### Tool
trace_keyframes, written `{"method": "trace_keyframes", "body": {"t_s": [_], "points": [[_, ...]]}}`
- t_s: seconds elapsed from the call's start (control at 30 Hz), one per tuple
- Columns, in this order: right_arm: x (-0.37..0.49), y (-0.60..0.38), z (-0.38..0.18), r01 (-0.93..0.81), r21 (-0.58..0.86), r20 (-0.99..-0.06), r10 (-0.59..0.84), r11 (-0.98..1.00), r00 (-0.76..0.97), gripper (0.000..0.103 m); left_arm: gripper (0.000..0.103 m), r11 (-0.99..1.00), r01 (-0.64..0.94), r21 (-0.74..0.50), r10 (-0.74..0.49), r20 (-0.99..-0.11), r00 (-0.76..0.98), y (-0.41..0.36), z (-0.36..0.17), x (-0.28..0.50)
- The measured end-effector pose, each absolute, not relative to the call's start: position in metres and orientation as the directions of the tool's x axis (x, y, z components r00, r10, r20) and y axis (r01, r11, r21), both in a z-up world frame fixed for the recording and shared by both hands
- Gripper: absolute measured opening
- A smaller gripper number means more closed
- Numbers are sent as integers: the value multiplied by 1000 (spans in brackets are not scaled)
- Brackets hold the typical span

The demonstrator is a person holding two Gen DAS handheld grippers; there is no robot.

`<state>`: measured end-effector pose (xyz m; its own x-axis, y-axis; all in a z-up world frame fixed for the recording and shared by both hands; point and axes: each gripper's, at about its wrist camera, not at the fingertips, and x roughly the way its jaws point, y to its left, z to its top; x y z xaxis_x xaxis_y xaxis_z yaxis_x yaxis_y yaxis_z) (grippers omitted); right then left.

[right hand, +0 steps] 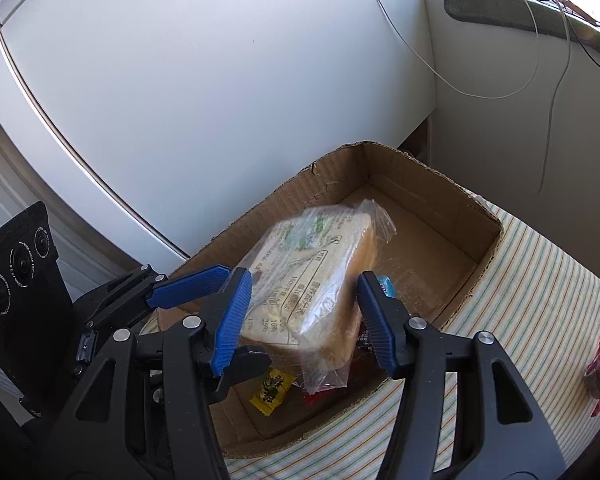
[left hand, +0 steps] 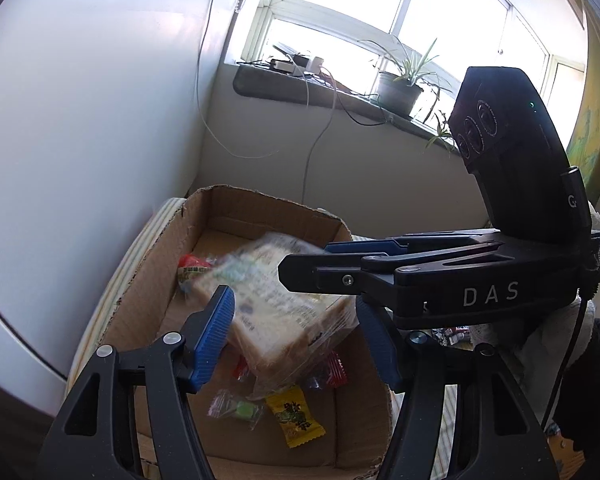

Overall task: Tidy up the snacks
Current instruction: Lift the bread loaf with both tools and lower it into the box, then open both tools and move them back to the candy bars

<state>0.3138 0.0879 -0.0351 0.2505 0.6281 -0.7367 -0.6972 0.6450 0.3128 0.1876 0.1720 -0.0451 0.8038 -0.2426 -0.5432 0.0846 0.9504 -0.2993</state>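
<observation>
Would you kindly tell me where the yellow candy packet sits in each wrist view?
Left wrist: yellow candy packet lies low centre on the cardboard box floor, between the fingers.
Right wrist: yellow candy packet is lower centre-left, partly behind the left fingertip.
Shared landmark: bagged bread just above it.

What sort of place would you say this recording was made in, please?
Probably a lived-in room at home: a sunny window whose sill holds a potted plant and chargers with cables, plus a cardboard box of snacks on a striped tablecloth.
</observation>
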Motion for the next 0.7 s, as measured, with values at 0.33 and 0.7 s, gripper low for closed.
{"method": "trace_keyframes", "body": {"t_s": [0.33, 0.7], "points": [[311, 84, -29, -694, 276, -738, 609, 665, 290, 58, 62, 959, 74, -275, -219, -545, 809, 172, -44, 187], [311, 57, -17, -665, 244, -724, 589, 706, 359, 73, 62, 960, 94, -265, -226, -529, 818, 164, -33, 181]]}}
